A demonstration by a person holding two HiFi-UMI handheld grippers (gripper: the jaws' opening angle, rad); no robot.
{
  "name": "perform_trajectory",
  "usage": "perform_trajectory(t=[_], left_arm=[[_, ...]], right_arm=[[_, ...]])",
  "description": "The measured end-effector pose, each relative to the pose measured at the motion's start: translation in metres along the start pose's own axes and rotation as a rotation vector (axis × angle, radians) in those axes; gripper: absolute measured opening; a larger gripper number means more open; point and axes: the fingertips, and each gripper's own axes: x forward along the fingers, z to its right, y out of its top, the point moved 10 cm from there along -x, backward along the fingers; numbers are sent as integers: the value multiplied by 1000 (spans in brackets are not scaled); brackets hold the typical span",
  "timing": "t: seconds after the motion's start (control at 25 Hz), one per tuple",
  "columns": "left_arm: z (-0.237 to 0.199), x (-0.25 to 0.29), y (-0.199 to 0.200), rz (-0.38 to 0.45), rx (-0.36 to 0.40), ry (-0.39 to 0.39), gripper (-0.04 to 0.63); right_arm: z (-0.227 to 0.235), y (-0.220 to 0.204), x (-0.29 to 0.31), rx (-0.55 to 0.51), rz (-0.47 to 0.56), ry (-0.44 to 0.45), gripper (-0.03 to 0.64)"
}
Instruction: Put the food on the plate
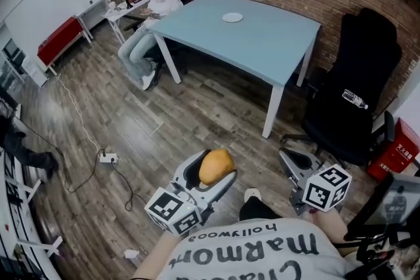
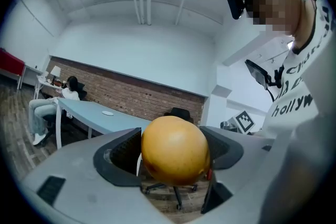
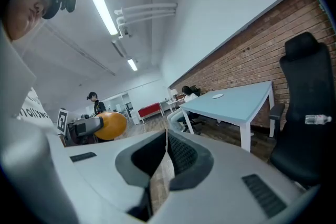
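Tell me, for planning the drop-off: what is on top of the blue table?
Only an empty white plate near the table's far edge. The seated person covers its left corner.

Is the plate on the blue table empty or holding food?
Empty: the white plate lies bare on the blue table, while the orange fruit is clamped in the left gripper.

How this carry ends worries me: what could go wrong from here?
1. The round, smooth fruit is pinched only at its sides by the left gripper; a jolt could let it slip out.
2. The plate lies far across the table, so the carry looks long. The power strip and its cable lie on the floor to the left, a possible trip hazard.
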Motion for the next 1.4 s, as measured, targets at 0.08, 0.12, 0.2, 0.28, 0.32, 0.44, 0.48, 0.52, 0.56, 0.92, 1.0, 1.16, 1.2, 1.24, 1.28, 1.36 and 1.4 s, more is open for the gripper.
perform_trajectory(t=[0.08,0.12,0.2,0.28,0.32,0.44,0.48,0.52,0.56,0.92,1.0,1.16,1.2,1.24,1.28,1.36,1.4], left_arm=[[-11,13,2,-5,16,6,347],[-17,21,3,1,20,10,347],[-30,39,7,26,25,19,347],[-41,59,12,35,25,17,347],[-45,69,14,25,29,10,347],[-61,94,18,-31,61,10,347],[-67,102,20,-37,67,17,347],[-73,109,22,-33,68,23,347],[-79,117,24,-21,65,26,347],[-114,182,31,30,60,19,347],[-119,191,32,35,59,22,347],[-124,199,30,38,38,34,347],[-124,201,29,38,34,38,347],[-124,202,29,36,30,41,347],[-125,203,28,32,26,42,347],[-130,204,27,26,7,46,347],[-135,203,26,28,-11,51,347]], right_arm=[[13,10,15,-7,-5,12,11],[19,14,21,-16,-9,21,11],[35,22,35,-31,-16,34,11],[52,32,46,-19,-18,32,11],[60,37,52,-5,-18,30,11],[84,49,69,24,-28,31,11],[92,52,74,23,-33,32,11],[99,54,79,20,-37,31,11],[108,57,84,19,-38,27,11],[172,87,118,18,-20,38,11],[182,91,125,20,-11,47,11],[193,99,137,4,-44,46,11],[196,99,139,3,-53,47,11],[198,100,142,3,-58,51,11],[200,101,146,3,-62,54,11],[200,101,156,6,-75,65,11],[199,100,162,7,-85,73,11]])
